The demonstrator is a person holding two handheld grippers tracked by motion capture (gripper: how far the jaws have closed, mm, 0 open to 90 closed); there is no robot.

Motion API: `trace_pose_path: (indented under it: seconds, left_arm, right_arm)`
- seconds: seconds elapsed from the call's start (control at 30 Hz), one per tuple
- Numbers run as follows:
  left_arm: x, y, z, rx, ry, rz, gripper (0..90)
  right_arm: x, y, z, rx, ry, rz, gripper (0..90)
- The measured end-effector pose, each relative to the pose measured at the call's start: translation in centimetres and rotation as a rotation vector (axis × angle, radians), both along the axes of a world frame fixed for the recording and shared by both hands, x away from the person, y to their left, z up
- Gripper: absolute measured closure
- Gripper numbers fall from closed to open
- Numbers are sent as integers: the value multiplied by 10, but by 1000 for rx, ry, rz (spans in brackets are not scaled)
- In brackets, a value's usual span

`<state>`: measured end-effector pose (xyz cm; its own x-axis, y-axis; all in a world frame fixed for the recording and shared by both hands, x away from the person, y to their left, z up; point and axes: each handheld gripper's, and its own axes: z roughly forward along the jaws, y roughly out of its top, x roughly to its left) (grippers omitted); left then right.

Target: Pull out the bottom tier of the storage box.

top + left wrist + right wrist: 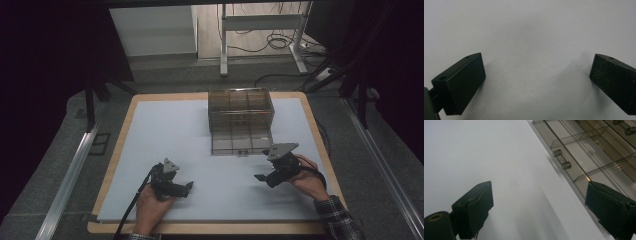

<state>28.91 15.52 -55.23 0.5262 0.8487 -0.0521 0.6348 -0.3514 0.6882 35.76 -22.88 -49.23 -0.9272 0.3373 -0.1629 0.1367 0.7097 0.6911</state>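
Up top in the high view, two hand-held grippers sit over the pale sheet [190, 135] that covers the wood-edged bench [118, 150]. The left hand-held gripper [188, 186] lies low near the front edge, held in the person's left hand [150, 207], a cable trailing off it toward the bottom. The right hand-held gripper [260, 177] hangs further right, gripped by the right hand [309, 181] with a plaid sleeve [339, 219] behind it. Each one carries a grey three-cornered plate on top, so that makes two.

One smoky clear drawer box [241, 114] stands at the far middle of the sheet, and one drawer [241, 143] is slid out toward the person, split into compartments. The right hand-held gripper is just beside that drawer's front right corner, apart from it.

Now the left gripper view: the left hand-held gripper [537, 73] has its two black jaws spread wide, bare pale sheet between them, gripping nothing.

Over to the right gripper view, and here is what the high view cannot resolve: the drawer [584, 157] runs diagonally across the upper right, and a small clear bar handle [561, 159] with two round posts juts from its front. A second handle [625, 127] peeks in at the top right corner, higher up on the box. The right hand-held gripper [537, 203] is also splayed open, nothing held, its right-side jaw overlapping the drawer's edge in the picture; whether it touches, I cannot tell.

Beyond the bench, the high view gives a grey floor, a white metal frame [260, 35] and loose cables [280, 42].
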Motion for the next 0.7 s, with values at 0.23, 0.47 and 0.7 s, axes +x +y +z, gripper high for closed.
trace_pose_path:
  seconds: [0.23,0.47,0.7]
  left_arm:
    - [0,0,0,0,0,0,0]
    - [0,0,0,0,0,0,0]
    - [0,0,0,0,-1,0,0]
  right_arm:
    - [-11,-4,-1,8,-1,-9,50]
    - [-18,-11,-7,24,9,-27,36]
    - [-24,-16,-14,34,16,-35,28]
